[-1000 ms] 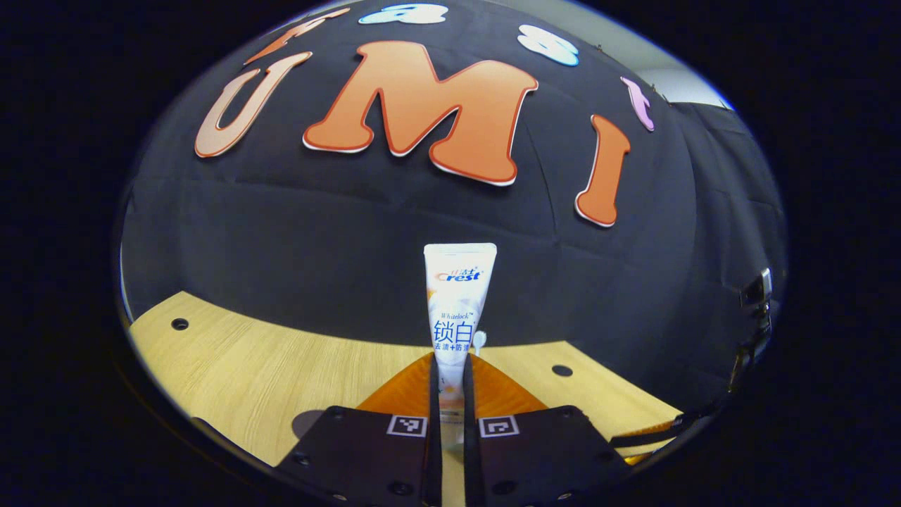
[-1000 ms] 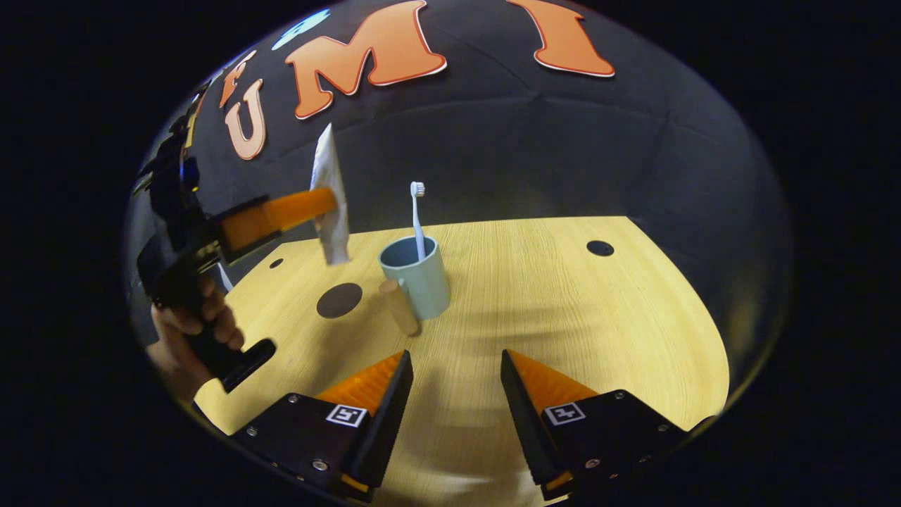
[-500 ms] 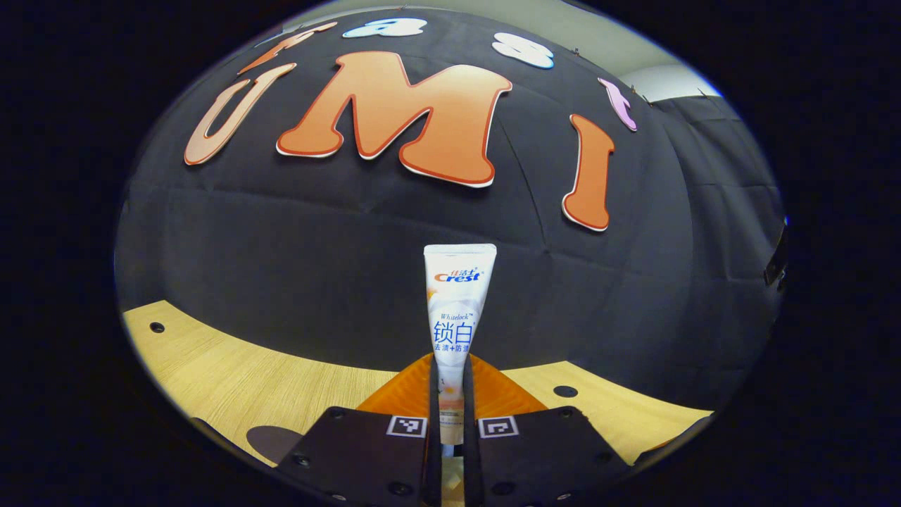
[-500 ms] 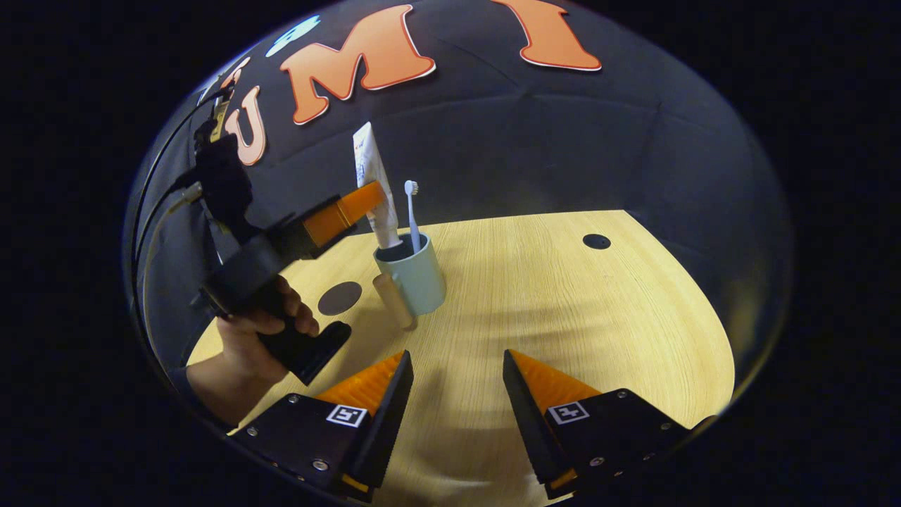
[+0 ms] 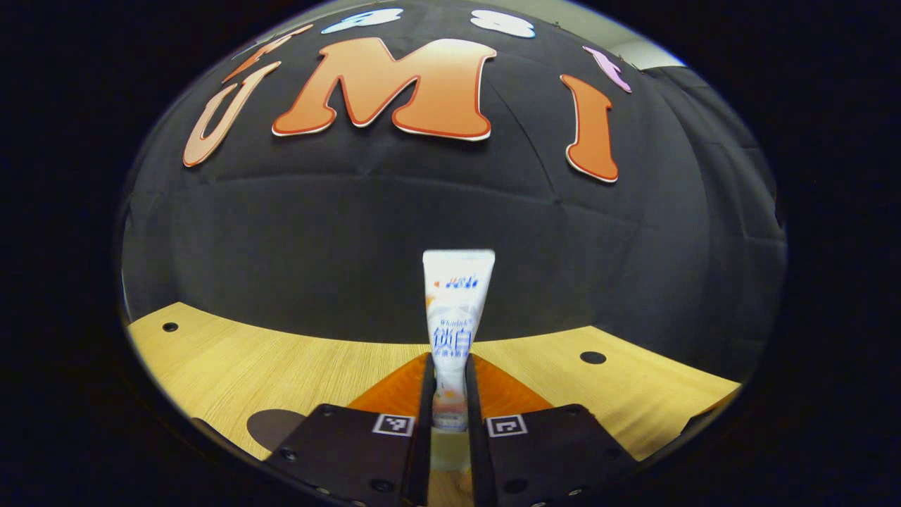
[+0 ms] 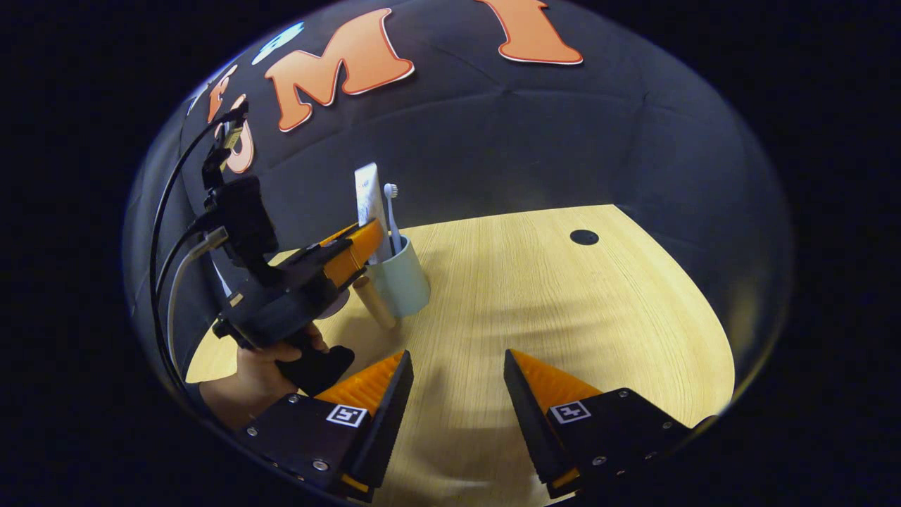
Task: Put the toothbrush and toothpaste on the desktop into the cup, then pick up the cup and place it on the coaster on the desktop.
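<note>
The white toothpaste tube (image 5: 456, 331) stands upright between the fingers of my left gripper (image 5: 450, 394), which is open only slightly; the tube looks blurred and loose in the narrow gap. In the right gripper view the tube (image 6: 367, 201) stands in the pale blue cup (image 6: 402, 282) beside the toothbrush (image 6: 391, 211), with the left gripper (image 6: 355, 246) at the cup's rim. My right gripper (image 6: 454, 377) hangs open over the table, nearer than the cup, with nothing in it. The dark round coaster (image 5: 271, 428) lies on the table at lower left.
The cup's wooden handle (image 6: 373, 303) points toward my right gripper. A hand (image 6: 253, 373) holds the left gripper, with cables above it. The wooden table (image 6: 563, 310) has small dark holes (image 6: 583, 237). The black cloth wall rises behind it.
The left gripper carried the toothpaste over to the cup and lowered it inside beside the toothbrush. Its fingers have parted a little. The right gripper stayed open and almost still.
</note>
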A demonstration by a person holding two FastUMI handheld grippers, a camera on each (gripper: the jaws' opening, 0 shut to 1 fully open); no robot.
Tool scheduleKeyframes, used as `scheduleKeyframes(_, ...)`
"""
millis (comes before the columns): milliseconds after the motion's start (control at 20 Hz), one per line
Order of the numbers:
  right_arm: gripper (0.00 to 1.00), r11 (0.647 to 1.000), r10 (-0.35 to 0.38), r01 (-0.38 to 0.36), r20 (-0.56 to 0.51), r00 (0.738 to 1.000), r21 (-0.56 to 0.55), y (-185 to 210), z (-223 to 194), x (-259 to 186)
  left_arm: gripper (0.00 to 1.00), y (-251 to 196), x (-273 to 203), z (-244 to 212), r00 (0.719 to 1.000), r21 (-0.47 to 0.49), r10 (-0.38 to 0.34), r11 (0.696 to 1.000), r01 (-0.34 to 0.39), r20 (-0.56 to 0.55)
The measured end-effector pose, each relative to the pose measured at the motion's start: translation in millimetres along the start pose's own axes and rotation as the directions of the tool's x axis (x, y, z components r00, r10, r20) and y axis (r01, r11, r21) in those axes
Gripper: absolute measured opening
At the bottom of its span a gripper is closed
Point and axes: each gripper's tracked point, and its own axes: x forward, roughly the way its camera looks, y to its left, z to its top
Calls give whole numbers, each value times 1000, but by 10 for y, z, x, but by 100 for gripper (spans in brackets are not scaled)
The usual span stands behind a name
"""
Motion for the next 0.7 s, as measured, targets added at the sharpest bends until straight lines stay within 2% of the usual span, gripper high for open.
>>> scheduleKeyframes(150,80,1000,5,-5,-5,1000,-4,12,-17,-7,42,-40,-26,-27,1000,39,0,999,1,-13)
scheduleKeyframes(200,79,1000,6,-6,-7,1000,-8,8,-25,-17,53,-69,-26,-32,1000,51,3,999,-3,-9)
scheduleKeyframes(300,80,1000,5,-5,-13,1000,-7,-7,-39,-24,63,-70,-22,38,1000,62,14,998,-14,-5)
scheduleKeyframes(500,79,1000,0,0,-5,1000,12,-38,-1,-91,64,41,77,10,994,63,78,995,-74,-75)
scheduleKeyframes(600,79,1000,0,0,-4,1000,24,-46,30,-144,58,229,87,-93,982,43,133,991,-128,-135)
scheduleKeyframes(650,79,1000,-2,2,3,1000,22,-65,57,-167,63,311,72,-68,978,24,149,989,-147,-146)
scheduleKeyframes(700,79,1000,-7,7,9,1000,16,-84,73,-194,64,375,54,-73,977,5,154,988,-155,-149)
